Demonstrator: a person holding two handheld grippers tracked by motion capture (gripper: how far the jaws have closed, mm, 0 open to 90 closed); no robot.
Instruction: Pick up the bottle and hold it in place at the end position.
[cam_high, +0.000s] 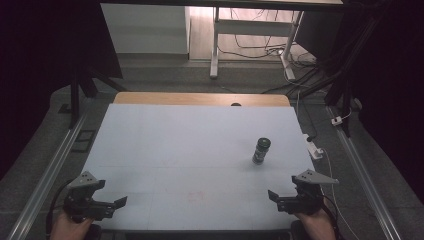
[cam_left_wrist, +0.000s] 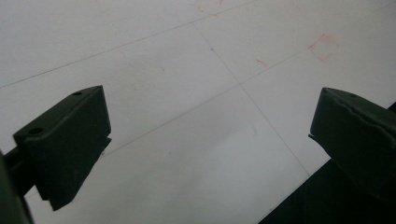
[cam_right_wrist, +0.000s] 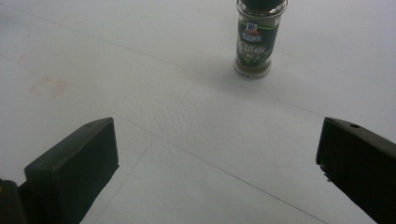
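Observation:
A small spice jar (cam_high: 261, 150) with a dark lid and green label stands upright on the white table top (cam_high: 190, 150), right of centre. The right gripper view has the spice jar (cam_right_wrist: 254, 39) ahead of the jaws, well apart from them. My right gripper (cam_high: 280, 198) rests near the front right edge, jaws wide apart with nothing between them; the right gripper (cam_right_wrist: 217, 158) hovers over bare surface. My left gripper (cam_high: 112, 205) sits at the front left corner, also open and empty. The left gripper (cam_left_wrist: 210, 140) looks down on the table near its front edge.
Faint red marks (cam_left_wrist: 324, 46) show on the white sheet near the front centre. A wooden strip (cam_high: 200, 98) borders the far edge. Metal rails (cam_high: 50, 170) run along both sides on the floor, and a white power strip (cam_high: 314, 147) with cables lies right of the table.

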